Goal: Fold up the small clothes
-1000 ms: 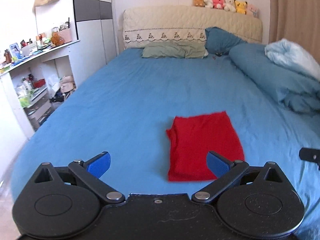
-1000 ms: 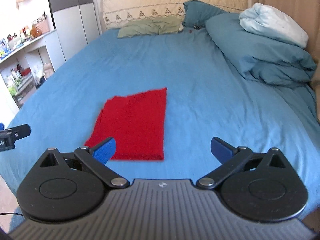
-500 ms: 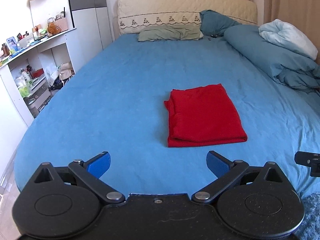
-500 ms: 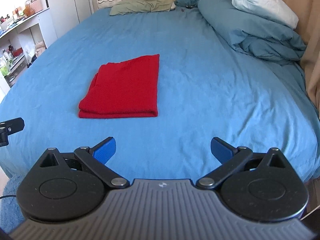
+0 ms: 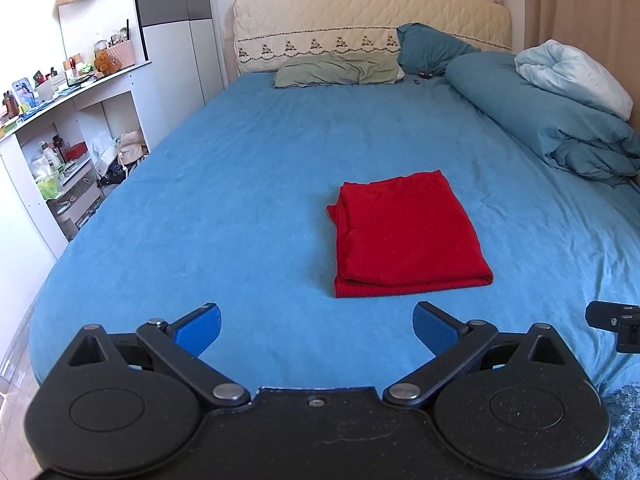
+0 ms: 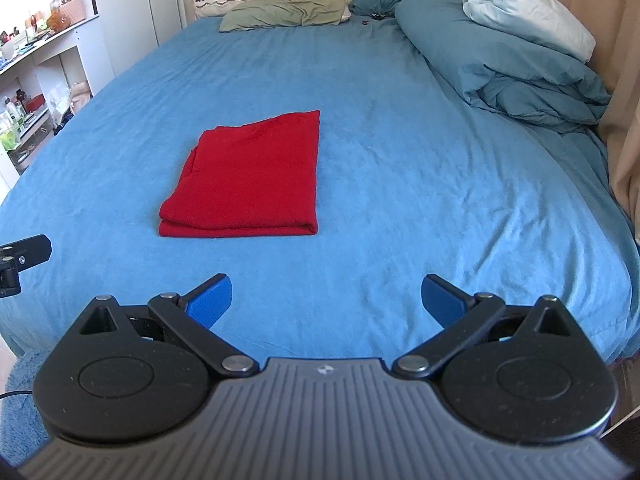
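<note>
Folded red garment (image 5: pixel 408 236) lay flat on the blue bedsheet (image 5: pixel 248 184), both grippers clear of it.

Left gripper (image 5: pixel 316 328) hovered over the near edge of the bed, blue pads (image 5: pixel 198 328) spread wide apart, nothing between them. Right gripper (image 6: pixel 326 302) likewise spread wide, pads (image 6: pixel 442 300) holding nothing. The garment sat ahead of both, a neat rectangle with layered edges showing at its near side and left side; right of centre in the left wrist view, left of centre in the right. Green pillow (image 5: pixel 340 70) lay at the headboard (image 5: pixel 360 20); rumpled blue duvet (image 6: pixel 500 64) was heaped along the right side. White shelving (image 5: pixel 60 140) stood left of the bed.
</note>
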Demonstrator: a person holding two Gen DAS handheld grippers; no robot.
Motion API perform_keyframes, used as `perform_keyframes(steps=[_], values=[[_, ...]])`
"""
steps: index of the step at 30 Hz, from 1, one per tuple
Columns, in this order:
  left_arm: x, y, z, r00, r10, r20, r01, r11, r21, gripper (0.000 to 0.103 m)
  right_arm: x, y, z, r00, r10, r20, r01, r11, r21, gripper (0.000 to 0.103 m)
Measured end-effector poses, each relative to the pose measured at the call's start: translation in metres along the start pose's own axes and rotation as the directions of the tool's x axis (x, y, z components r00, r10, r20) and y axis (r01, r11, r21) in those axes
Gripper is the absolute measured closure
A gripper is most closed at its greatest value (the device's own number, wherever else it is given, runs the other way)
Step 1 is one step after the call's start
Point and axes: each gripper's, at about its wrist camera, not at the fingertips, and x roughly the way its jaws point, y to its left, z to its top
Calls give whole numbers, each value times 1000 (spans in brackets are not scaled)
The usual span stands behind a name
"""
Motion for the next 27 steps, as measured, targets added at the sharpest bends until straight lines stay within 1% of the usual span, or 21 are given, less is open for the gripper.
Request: perform_keyframes(steps=[21,27], values=[[0,1,0,1000,2,1,-2,1000,12,0,5,0,0,1000,5,-11,-5,1000,10,0],[2,5,0,1000,-24,-8,23,999,-26,0,6,2,-1,1000,0,-14,0,1000,12,0]])
